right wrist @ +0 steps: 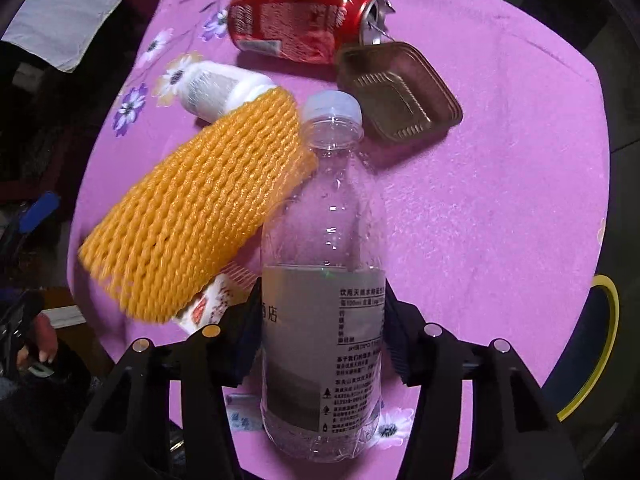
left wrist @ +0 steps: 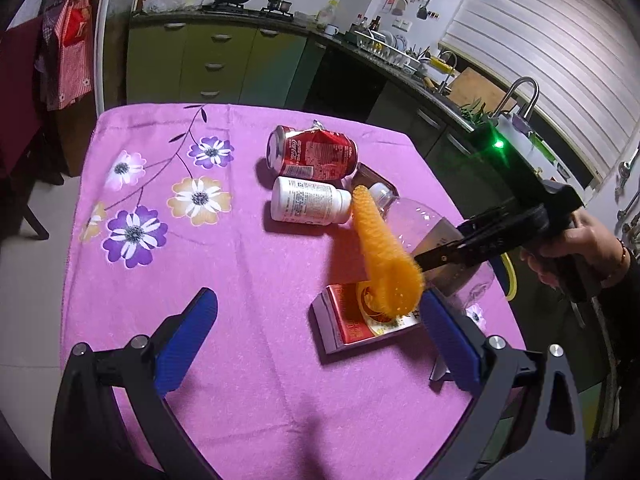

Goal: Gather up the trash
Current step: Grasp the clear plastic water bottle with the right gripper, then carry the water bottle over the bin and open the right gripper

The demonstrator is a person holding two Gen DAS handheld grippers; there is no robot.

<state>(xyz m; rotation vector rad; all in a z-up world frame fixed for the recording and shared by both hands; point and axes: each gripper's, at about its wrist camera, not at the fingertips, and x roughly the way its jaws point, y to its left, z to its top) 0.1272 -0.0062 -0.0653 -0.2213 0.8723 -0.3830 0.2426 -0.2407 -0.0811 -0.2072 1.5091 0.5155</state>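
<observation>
On the pink flowered tablecloth (left wrist: 240, 280) lie a crushed red cola can (left wrist: 312, 154), a white pill bottle (left wrist: 308, 200), a brown plastic tray (right wrist: 398, 90) and a red-and-white carton (left wrist: 364, 320). My right gripper (right wrist: 322, 316) is shut on a clear plastic bottle (right wrist: 324, 240) with a grey label, lying on its side, cap pointing away. An orange foam net sleeve (right wrist: 200, 216) leans against the bottle and looks blurred. My left gripper (left wrist: 320, 340) is open and empty above the near cloth, its right finger beside the carton.
Green kitchen cabinets (left wrist: 216, 60) and a counter with stove, dishes and sink run behind and right of the table. A yellow-rimmed bin (right wrist: 600, 352) sits past the table's right edge. A white cloth (right wrist: 64, 12) hangs far left.
</observation>
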